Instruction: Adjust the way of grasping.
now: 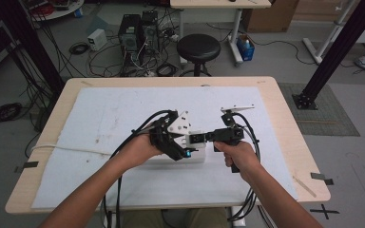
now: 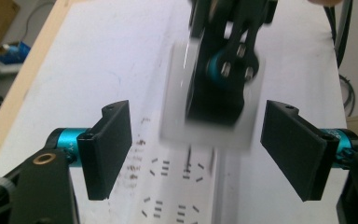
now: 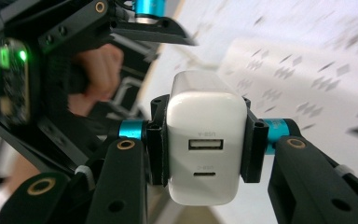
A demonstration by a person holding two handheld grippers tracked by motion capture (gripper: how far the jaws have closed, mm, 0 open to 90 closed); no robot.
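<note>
- One white charger [image 3: 206,149] is clamped between the pads of the right claw [image 3: 206,151]; it sits squarely between them, gripped on its two narrow sides, with its two-socket face turned back toward that claw's camera.
- Its long axis is seen running away from the right claw, along the line of the jaws, so the far end is pointed toward the white power strip [image 3: 307,79] lying just beyond and below it.
- From the left claw [image 2: 196,149] the same charger is seen as a blurred pale block just ahead and midway between the pads, with the right claw's dark fingers over it.
- The left claw's jaws are stood apart, with nothing pressed between them; the strip is stretched out under them on the white mat [image 1: 114,114].
- In the high view both claws are met at the middle of the table [image 1: 285,118], the right one reaching in from its own side, so the right hand [image 1: 240,154] is judged the nearer and the one to carry the charger down.
- The coming move is judged to turn on lining the charger's far end up with a socket on the strip directly beneath.
</note>
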